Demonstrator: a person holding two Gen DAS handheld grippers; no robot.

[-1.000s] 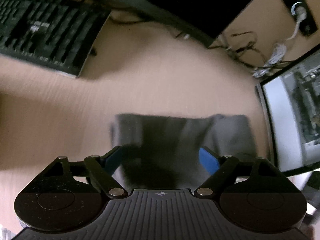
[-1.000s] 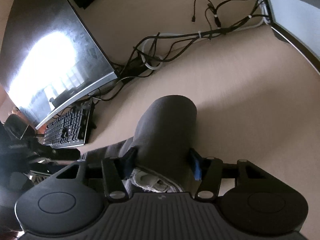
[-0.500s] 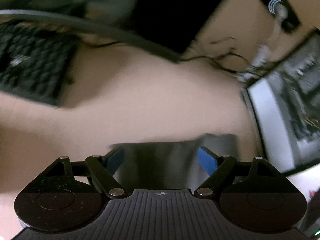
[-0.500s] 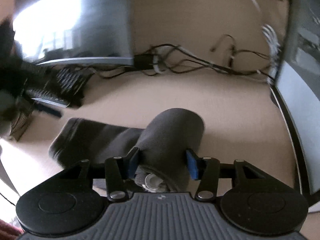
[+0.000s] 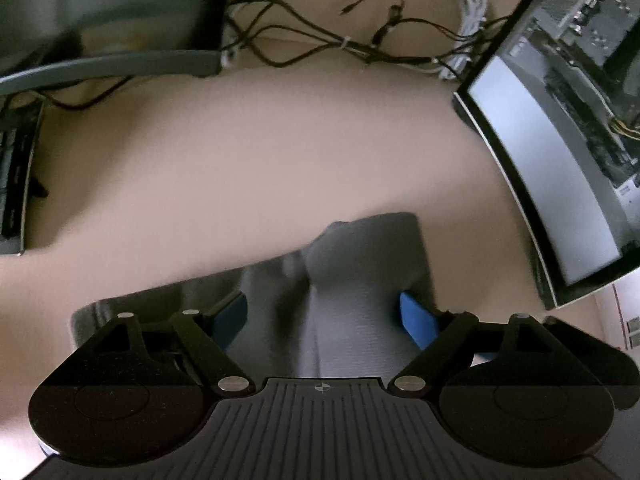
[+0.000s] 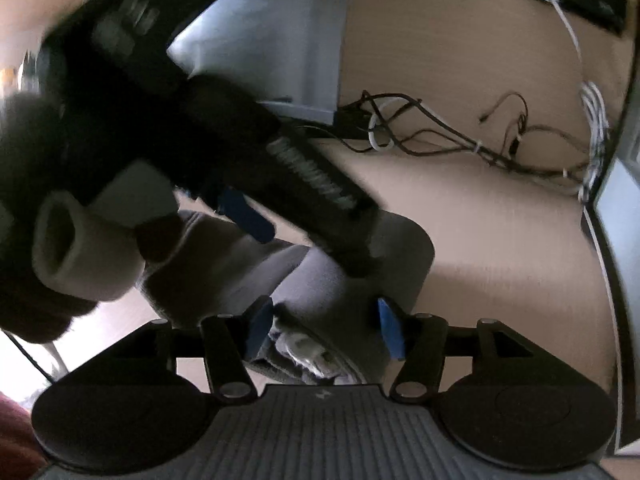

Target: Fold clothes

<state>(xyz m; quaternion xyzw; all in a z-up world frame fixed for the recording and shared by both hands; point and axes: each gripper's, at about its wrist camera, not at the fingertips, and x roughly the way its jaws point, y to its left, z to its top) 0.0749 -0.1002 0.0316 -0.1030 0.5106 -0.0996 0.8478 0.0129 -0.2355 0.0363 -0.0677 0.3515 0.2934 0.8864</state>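
Grey garment (image 5: 360,276): laid folded on the desk (image 5: 248,152); its near end is hidden behind both grippers.
Left gripper (image 5: 324,316): jaws spread wide, just opened further; cloth lies between them, no pressing is seen.
Right gripper (image 6: 324,324): jaws just opened; cloth bundle between them, contact cannot be told.
Blocked view: in the right wrist view the left gripper (image 6: 224,152) is blurred and covers much of the garment.
Around: cables (image 5: 352,40), monitor (image 5: 560,160), keyboard (image 5: 16,176) cut off at the edge.
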